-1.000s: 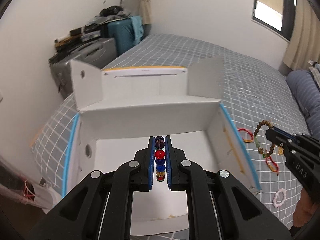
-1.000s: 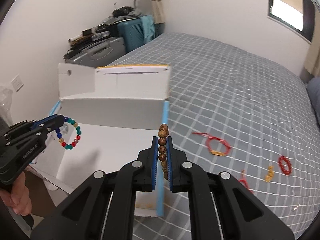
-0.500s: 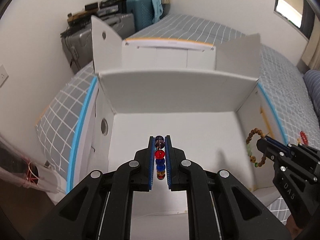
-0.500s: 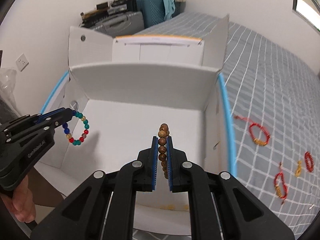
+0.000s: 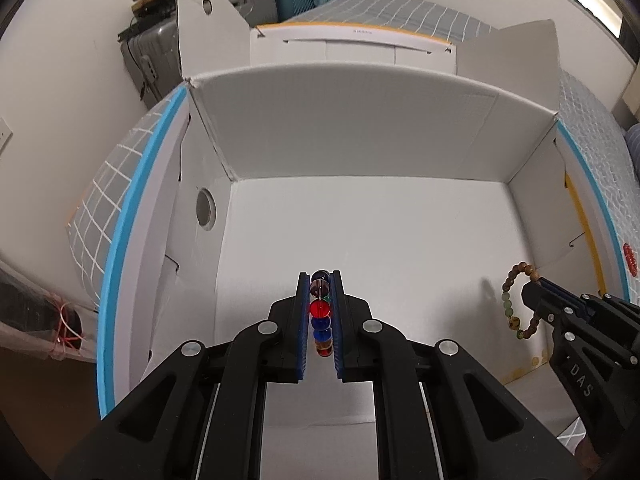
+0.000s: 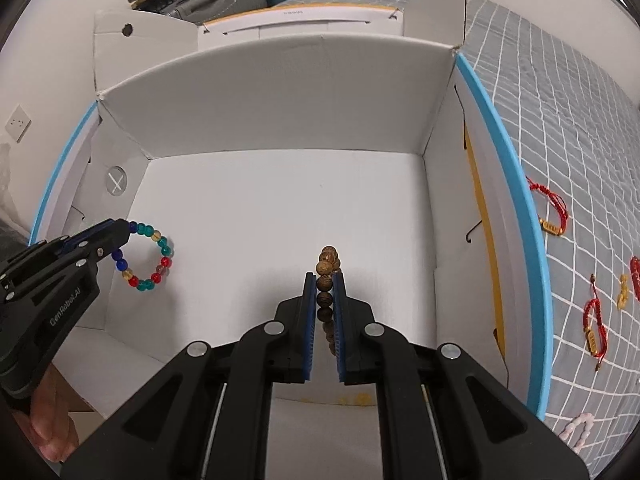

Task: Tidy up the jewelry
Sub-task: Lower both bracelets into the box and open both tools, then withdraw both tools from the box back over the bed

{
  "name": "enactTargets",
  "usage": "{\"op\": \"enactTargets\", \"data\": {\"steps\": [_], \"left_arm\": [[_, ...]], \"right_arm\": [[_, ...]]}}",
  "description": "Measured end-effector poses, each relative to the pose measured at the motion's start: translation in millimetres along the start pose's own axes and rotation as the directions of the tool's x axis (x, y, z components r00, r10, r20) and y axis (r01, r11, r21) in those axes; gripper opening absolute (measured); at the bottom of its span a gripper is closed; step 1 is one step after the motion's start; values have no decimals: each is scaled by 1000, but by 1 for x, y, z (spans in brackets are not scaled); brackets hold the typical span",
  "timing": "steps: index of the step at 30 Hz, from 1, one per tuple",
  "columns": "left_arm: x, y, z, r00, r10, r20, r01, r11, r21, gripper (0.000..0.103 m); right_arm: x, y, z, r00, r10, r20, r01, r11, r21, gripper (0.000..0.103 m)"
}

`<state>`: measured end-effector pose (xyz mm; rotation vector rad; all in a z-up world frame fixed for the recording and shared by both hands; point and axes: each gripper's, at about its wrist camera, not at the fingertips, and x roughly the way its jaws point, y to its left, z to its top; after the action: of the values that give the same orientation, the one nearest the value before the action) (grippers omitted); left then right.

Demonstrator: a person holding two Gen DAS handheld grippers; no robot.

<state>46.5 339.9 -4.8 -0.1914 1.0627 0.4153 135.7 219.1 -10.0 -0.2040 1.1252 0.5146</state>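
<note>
Bracelets, multicoloured glass-bead (image 5: 321, 314) in left tool (image 5: 320, 296), brown wooden-bead (image 6: 326, 280) in right tool (image 6: 325, 294), both clamped, now lowered into white cardboard box (image 5: 360, 128); release next.

An open cardboard box (image 6: 280, 208) fills the middle of both views, resting on a bed (image 6: 580, 128) that spreads to its right. Suitcases (image 5: 224, 4) stand behind the box at the upper left of the frame. Inside the box, the left gripper (image 6: 120, 234) holds a glass-bead bracelet (image 6: 148, 258) at the left, and the right gripper (image 6: 325, 292) holds a wooden-bead bracelet (image 6: 327, 268) to its right. Several cord bracelets (image 6: 554, 212) lie on the bed outside the box's right wall.
</note>
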Motion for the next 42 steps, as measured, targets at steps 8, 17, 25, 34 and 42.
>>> {"op": "enactTargets", "data": {"steps": [8, 17, 25, 34, 42], "left_arm": [[-4, 1, -1, 999, 33, -10, -33, 999, -2, 11], [-26, 4, 0, 997, 53, 49, -52, 998, -25, 53], [-52, 4, -7, 989, 69, 133, -66, 997, -26, 80], [-60, 9, -3, 984, 47, 170, -36, 997, -67, 97], [-75, -3, -2, 976, 63, 207, -52, 997, -55, 97]], "right_arm": [[-1, -2, 0, 1000, -8, 4, 8, 1000, 10, 10], [-27, 0, -3, 995, 6, 104, -6, 1000, -4, 64], [-51, 3, -4, 978, -47, 204, 51, 999, -15, 90], [-73, -5, -4, 954, -74, 291, 79, 997, -6, 95], [-77, -11, -3, 954, -65, 292, 70, 998, -5, 95]]}}
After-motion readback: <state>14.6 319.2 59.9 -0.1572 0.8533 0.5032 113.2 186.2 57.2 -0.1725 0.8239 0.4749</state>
